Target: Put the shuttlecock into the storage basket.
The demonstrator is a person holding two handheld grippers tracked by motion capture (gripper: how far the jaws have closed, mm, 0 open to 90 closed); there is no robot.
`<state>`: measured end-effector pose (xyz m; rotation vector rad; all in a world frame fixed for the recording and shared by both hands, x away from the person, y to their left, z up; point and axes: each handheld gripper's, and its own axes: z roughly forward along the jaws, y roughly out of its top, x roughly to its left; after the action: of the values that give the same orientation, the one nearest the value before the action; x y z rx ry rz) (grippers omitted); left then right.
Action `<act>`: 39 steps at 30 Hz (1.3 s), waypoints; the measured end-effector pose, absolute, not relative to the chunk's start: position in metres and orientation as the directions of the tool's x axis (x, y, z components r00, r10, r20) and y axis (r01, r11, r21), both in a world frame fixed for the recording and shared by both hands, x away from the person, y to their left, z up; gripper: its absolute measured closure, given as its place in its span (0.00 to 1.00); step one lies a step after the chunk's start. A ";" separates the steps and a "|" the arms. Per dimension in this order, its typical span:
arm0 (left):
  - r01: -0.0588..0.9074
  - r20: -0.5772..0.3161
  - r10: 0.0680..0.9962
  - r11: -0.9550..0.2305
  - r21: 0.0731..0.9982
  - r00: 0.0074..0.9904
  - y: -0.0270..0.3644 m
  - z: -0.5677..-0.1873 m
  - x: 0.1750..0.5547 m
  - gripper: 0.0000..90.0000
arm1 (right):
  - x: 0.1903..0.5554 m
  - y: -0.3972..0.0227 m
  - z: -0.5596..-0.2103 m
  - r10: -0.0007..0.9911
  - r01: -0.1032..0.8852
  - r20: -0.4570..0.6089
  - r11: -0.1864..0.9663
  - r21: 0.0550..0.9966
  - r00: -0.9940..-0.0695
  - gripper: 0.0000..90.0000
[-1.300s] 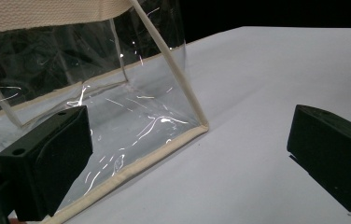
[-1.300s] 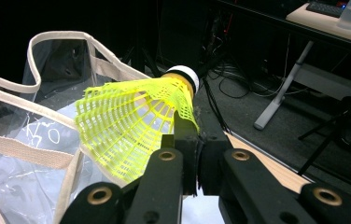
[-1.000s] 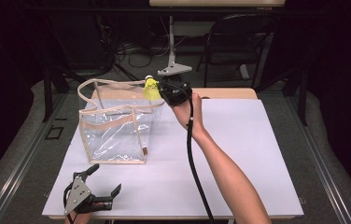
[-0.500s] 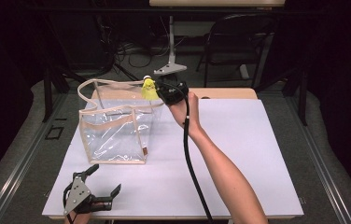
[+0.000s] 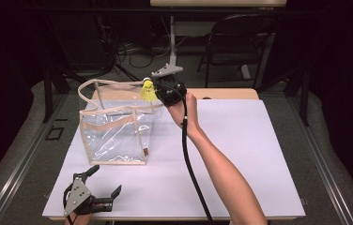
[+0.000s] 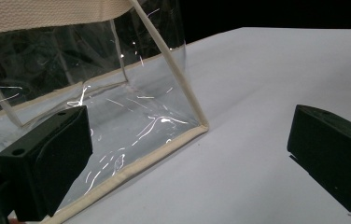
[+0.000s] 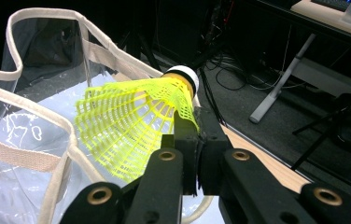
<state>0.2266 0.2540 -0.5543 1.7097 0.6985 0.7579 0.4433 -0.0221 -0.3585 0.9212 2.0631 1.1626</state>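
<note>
— Shuttlecock [image 7: 131, 126] position, near to far?

— Nearest the person, the left gripper [image 5: 100, 193] rests at the front edge of the white table [image 5: 240, 154], jaws wide apart, nothing between them. Beyond it stands the clear bag [image 5: 116, 133]. Farthest, the right gripper [image 5: 158, 93] is clamped on the yellow shuttlecock, held at the bag's back right rim.

— Anything obscured?

— The jaws cover part of the skirt's edge; whether the skirt touches the bag's rim cannot be told.
</note>
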 end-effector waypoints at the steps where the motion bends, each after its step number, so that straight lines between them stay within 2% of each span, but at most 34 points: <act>1: 0.078 0.141 0.769 -0.240 0.968 0.623 0.254 -0.554 0.227 0.00 | 0.444 -0.022 -0.359 0.795 0.280 -0.158 0.381 0.881 -0.585 0.99; 39: 0.077 0.141 0.769 -0.239 0.968 0.624 0.254 -0.554 0.227 0.00 | 0.456 -0.005 -0.371 0.780 0.307 -0.186 0.438 0.845 -0.598 0.99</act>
<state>0.2266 0.2538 -0.5543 1.7091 0.6971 0.7576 0.4564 -0.0055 -0.3708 0.9098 2.1235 1.0824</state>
